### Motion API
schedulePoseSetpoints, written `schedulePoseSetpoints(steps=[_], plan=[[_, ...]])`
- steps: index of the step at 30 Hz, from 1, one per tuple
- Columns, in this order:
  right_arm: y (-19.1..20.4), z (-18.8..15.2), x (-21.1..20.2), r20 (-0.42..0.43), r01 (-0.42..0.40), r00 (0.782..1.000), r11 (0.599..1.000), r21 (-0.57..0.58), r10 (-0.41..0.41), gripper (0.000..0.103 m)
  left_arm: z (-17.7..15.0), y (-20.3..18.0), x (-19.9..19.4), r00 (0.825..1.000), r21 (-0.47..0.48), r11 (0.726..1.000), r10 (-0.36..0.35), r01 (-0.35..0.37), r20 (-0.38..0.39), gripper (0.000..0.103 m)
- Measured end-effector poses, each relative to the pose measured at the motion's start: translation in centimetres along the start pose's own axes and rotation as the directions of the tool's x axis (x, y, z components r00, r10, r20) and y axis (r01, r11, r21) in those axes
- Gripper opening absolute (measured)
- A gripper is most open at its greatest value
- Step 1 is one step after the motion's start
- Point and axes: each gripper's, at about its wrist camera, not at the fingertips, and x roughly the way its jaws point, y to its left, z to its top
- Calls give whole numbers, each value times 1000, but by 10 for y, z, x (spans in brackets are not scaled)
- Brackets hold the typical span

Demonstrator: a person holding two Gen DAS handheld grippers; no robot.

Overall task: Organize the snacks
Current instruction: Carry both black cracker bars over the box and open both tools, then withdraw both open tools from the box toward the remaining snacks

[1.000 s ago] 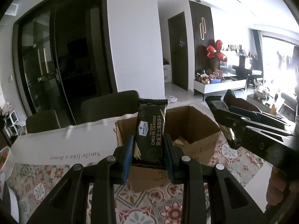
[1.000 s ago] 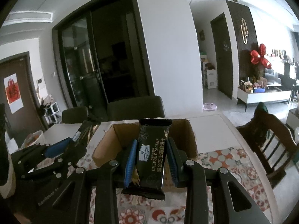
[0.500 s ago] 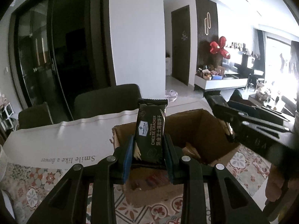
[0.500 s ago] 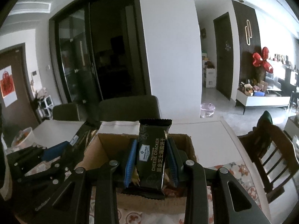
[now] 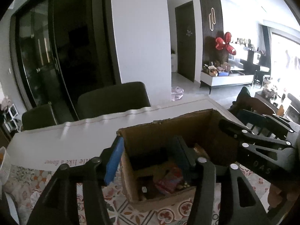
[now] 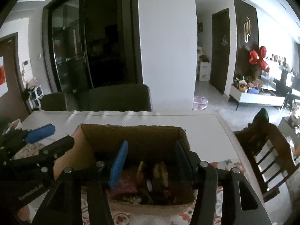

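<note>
A brown cardboard box [image 5: 168,129] [image 6: 131,133] stands open on the table with several snack packs inside [image 5: 168,180] [image 6: 150,174]. My left gripper [image 5: 148,155] is open and empty, its fingers straddling the box's near-left corner. My right gripper [image 6: 150,157] is open and empty over the box's near edge. Each gripper shows in the other's view: the right one [image 5: 262,146] at the box's right side, the left one [image 6: 37,150] at its left side.
The table [image 6: 206,127] carries a white runner and a floral patterned cloth [image 5: 33,183]. Dark chairs [image 5: 112,99] stand behind the table, a wooden chair [image 6: 266,150] at the right. A bowl edge [image 5: 3,161] is at the far left.
Both grippers held black cheese cracker packs above the box. Both have opened, and the packs are gone from the jaws. The grippers have moved closer to the box.
</note>
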Motion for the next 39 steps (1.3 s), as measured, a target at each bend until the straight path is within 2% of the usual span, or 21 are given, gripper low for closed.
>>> schedulePoseSetpoints(steps=[3, 9, 20, 28, 39], plan=[[1, -3, -14, 21, 1, 1000, 1000, 0, -1, 55, -4, -2, -16, 999, -4, 1000, 23, -23, 24, 63], [4, -15, -46, 59, -24, 998, 1000, -9, 25, 56, -10, -6, -49, 998, -5, 1000, 27, -27, 60, 66], [1, -46, -107, 129, -32, 991, 999, 10, 31, 56, -39, -21, -103, 995, 11, 1000, 10, -11, 102, 67], [-3, -70, -135, 146, -55, 988, 998, 16, 52, 56, -68, -36, -123, 998, 17, 1000, -7, 6, 65, 67], [-11, -115, -143, 68, -92, 994, 996, 12, 91, 56, -117, -55, -132, 1000, -1, 1000, -13, 13, -23, 67]])
